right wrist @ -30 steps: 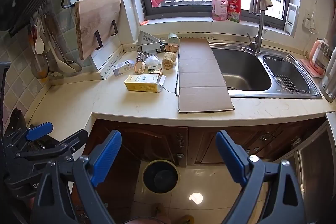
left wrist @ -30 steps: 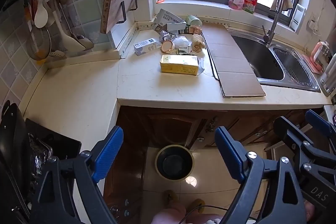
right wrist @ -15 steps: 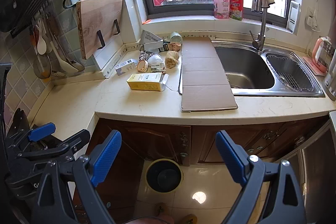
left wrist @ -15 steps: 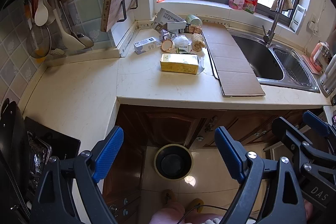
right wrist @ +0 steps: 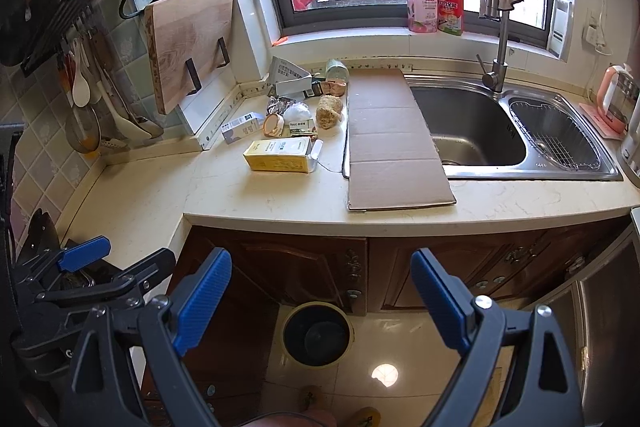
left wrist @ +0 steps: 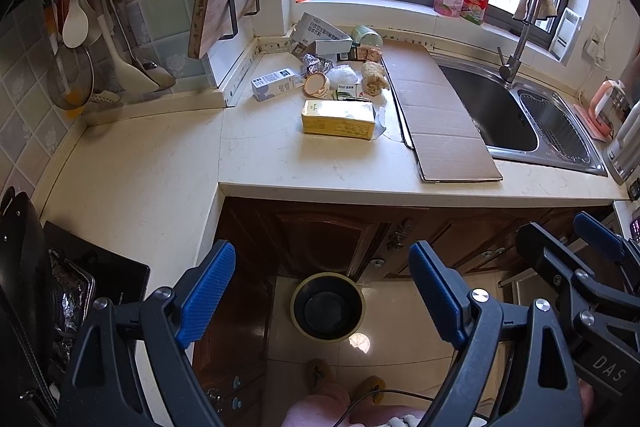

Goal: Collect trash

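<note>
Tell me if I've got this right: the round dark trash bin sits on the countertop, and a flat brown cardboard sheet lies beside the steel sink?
Not quite. The round dark trash bin stands on the tiled floor below the counter, as the right wrist view shows. The flat brown cardboard sheet does lie beside the steel sink.

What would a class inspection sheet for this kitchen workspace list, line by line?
Surface: pale stone worktop, L-shaped.
Job's things: yellow rectangular carton, small white box, crumpled foil, flat brown cardboard sheet; round black bin on the floor.
Clutter: wooden cutting board, hanging utensils.
Tongs: left tongs open, empty; right tongs open, empty.
Cables: black cable near the person's feet.
Surroundings: steel sink, window.
</note>
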A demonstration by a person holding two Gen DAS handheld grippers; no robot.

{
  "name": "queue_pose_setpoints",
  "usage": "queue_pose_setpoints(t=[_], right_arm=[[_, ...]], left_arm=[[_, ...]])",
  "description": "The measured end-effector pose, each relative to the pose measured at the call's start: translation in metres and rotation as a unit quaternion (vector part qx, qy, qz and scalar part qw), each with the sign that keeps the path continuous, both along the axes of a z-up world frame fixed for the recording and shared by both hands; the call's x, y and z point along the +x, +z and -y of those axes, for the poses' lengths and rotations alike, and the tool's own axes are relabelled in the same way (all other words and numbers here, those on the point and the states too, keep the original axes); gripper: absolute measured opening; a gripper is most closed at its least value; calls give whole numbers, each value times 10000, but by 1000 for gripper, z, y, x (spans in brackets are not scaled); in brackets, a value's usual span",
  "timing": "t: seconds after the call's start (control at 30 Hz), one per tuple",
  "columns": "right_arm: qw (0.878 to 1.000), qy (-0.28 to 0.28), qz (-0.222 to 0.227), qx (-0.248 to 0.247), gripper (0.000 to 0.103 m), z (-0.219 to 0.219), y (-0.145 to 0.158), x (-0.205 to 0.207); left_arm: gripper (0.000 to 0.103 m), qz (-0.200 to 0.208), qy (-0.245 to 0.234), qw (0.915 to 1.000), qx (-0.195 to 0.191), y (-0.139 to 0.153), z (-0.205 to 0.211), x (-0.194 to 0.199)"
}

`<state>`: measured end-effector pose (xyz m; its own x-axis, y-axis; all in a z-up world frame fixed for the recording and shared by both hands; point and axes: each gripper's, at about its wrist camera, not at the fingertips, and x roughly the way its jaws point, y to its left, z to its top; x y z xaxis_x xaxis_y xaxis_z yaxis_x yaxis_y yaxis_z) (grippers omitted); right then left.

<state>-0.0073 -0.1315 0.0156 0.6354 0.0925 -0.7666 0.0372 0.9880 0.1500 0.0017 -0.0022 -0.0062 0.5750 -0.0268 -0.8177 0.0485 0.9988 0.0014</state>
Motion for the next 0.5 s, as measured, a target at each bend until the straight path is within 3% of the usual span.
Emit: queue_pose_setpoints(t=[0.5], right_arm=[[10000, -3, -17, 47, 92, 0, -2, 0]], left_arm=[[87, -34, -21, 10000, -7, -3, 4, 2]])
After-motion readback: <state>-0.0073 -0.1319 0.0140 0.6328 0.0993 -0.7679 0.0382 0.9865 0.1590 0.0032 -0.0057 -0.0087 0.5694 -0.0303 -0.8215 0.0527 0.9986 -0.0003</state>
